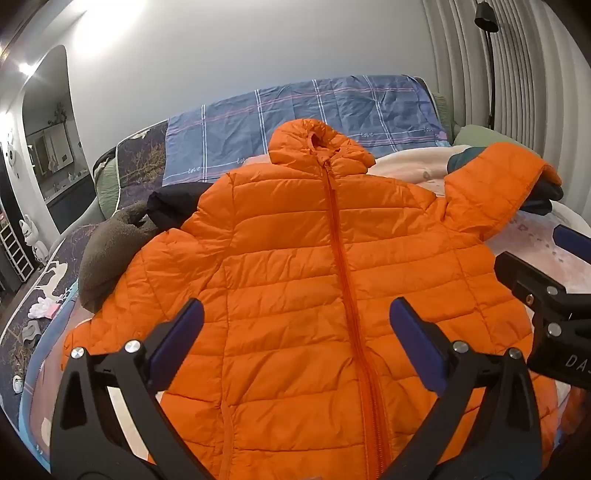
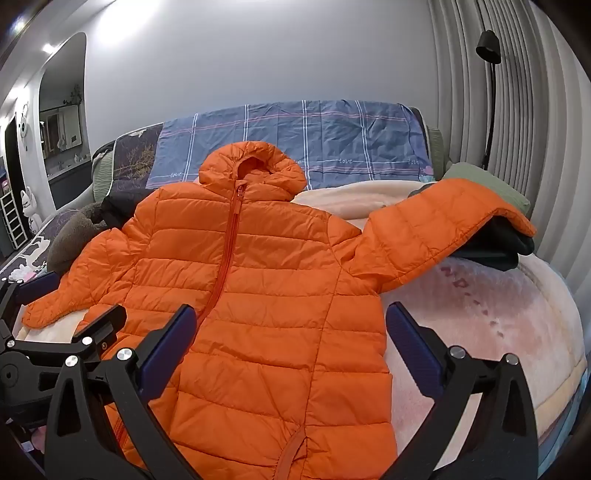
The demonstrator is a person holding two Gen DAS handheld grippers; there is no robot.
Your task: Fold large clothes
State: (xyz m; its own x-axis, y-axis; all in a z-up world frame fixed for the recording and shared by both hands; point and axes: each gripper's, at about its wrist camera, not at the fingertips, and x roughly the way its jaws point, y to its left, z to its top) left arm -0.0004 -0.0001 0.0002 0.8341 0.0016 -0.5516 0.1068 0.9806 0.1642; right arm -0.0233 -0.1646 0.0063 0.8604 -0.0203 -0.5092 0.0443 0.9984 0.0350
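Your orange hooded puffer jacket (image 1: 295, 258) lies flat, zipped, front-up on the bed (image 2: 498, 314), sleeves out, nothing folded yet; left hand-held gripper (image 1: 295, 343) and right hand-held gripper (image 2: 291, 343) both hover wide open and empty.

Both wrist views bright, evenly lit indoors; strong ceiling glare (image 1: 110, 33) blown out at upper left, smaller hot spot beside it. Soft shadows only, darkest under raised sleeve (image 2: 491, 243). Orange jacket (image 1: 314, 277) saturated, sharp, quilting crisp. Heavy fisheye bending: curtain pleats (image 2: 517, 110) and wall curve, corners vignetted black. Near gripper fingers (image 1: 177, 339) slightly soft, no motion blur
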